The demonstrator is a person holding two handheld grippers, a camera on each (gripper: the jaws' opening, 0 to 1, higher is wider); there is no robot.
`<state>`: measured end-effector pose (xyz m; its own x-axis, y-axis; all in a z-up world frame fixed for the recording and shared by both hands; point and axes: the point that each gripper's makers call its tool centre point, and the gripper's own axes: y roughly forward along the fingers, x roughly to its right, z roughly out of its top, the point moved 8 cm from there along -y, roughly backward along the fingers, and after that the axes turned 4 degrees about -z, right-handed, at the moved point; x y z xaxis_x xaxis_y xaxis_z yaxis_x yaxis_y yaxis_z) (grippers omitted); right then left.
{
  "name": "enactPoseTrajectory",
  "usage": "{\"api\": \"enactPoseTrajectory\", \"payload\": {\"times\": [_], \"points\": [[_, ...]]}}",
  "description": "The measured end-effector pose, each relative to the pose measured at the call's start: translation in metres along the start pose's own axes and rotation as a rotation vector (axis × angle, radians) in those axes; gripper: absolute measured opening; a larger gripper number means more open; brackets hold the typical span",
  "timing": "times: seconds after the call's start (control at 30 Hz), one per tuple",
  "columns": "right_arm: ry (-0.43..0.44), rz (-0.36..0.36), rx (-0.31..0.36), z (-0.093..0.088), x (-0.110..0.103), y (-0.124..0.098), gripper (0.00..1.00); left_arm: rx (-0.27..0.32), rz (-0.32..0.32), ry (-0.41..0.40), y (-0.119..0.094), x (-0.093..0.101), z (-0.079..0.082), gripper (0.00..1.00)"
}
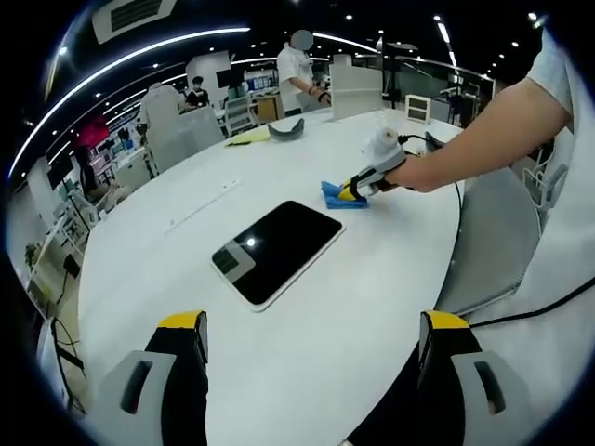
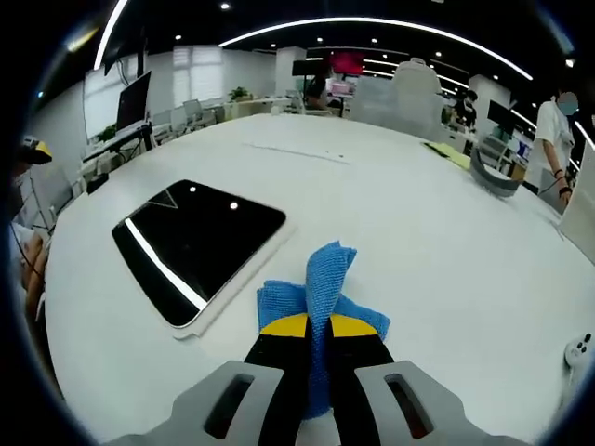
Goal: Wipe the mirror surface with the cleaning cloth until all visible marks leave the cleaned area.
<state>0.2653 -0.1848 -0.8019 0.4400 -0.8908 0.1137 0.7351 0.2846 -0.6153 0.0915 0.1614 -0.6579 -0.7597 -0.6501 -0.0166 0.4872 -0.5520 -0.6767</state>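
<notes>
- Right gripper view: the blue cleaning cloth [image 2: 321, 297] lies on the white bench [image 2: 418, 232], bunched upward, pinched between the right tongs [image 2: 319, 327], which are closed on it.
- The mirror [image 2: 195, 243] lies flat just beside the cloth, dark and glossy (marks too small to judge), apparently not yet being wiped.
- Left gripper view: the left tongs [image 1: 311, 336] spread wide and empty, probably held back to keep cloth and mirror in sight.
</notes>
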Motion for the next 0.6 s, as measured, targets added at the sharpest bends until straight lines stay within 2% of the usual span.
{"api": "enactPoseTrajectory", "payload": {"times": [0.23,0.37,0.4,0.47,0.6], "points": [[-0.043,0.044,0.020,0.0006,0.0049,0.0038,0.02,0.002,-0.002,0.005,0.0066,0.0012,0.0037,0.95],[-0.017,0.077,0.020,0.0002,0.0066,0.0025,0.04,0.001,-0.001,0.008,0.0084,0.0011,0.0049,0.95],[-0.018,0.083,0.020,-0.0001,0.0066,0.0021,0.05,0.004,-0.001,0.006,0.0085,0.0012,0.0056,0.95],[-0.082,0.112,0.028,-0.0001,0.0046,0.0017,0.08,0.006,-0.002,0.010,0.0090,0.0017,0.0065,0.95],[-0.086,0.167,0.026,-0.0029,0.0065,-0.0017,0.16,0.002,-0.003,0.015,0.0097,0.0013,0.0060,0.95]]}}
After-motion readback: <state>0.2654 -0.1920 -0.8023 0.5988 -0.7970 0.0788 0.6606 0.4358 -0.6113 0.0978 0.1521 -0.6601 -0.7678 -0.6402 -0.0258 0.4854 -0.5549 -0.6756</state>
